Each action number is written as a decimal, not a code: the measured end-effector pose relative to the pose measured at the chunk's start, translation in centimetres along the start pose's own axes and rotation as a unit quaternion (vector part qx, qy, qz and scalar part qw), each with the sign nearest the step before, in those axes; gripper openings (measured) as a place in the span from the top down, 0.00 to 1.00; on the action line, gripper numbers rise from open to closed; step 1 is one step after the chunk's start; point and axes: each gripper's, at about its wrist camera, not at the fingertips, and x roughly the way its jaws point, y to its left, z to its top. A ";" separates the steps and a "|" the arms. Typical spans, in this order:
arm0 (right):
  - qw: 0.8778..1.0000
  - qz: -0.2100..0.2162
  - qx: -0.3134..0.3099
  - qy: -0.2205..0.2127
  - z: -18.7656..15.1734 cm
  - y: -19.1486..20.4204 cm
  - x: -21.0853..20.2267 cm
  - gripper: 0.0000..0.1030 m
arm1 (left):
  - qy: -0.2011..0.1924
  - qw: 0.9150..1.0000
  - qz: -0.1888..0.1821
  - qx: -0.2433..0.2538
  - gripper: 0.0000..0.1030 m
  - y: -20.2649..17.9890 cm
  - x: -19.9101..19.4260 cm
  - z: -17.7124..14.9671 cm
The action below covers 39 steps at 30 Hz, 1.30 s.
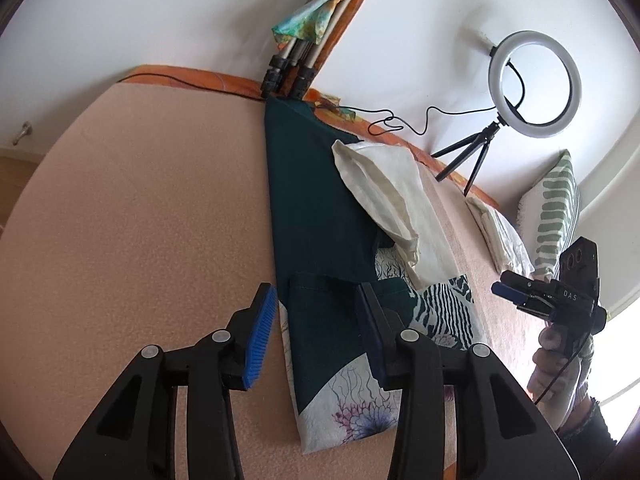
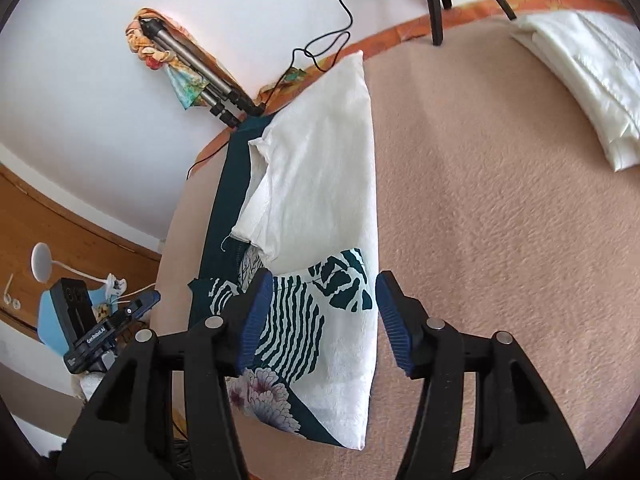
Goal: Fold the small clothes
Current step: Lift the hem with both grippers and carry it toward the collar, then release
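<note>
While you hold both tools above the bed [image 2: 500,200], the dark green patterned garment [image 1: 320,208] lies in a long folded strip on the peach cover, a white cloth [image 2: 320,152] draped across it. Your left hand-held gripper [image 1: 316,336] gapes wide over the garment's near end; your right hand-held gripper [image 2: 320,316] is likewise spread, empty, above the striped print.

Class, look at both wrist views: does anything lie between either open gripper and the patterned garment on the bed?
Nothing visible does. The left gripper and right gripper both hang open directly over the patterned garment, with no object between. The folded white cloth and ring light sit well aside.
</note>
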 end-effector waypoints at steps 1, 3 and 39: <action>1.000 -0.004 -0.013 -0.002 0.0 0.3 -0.4 0.45 | -0.003 1.000 0.004 0.013 0.61 -0.3 -0.4 -0.3; 0.999 -0.032 -0.041 -0.006 -0.4 0.9 -0.9 0.45 | -0.003 0.999 0.020 0.034 0.61 -0.7 -0.3 -0.9; 0.976 -0.151 -0.159 -0.016 0.0 3.0 2.6 0.85 | 0.022 0.992 0.101 0.066 0.91 -0.8 4.5 -1.9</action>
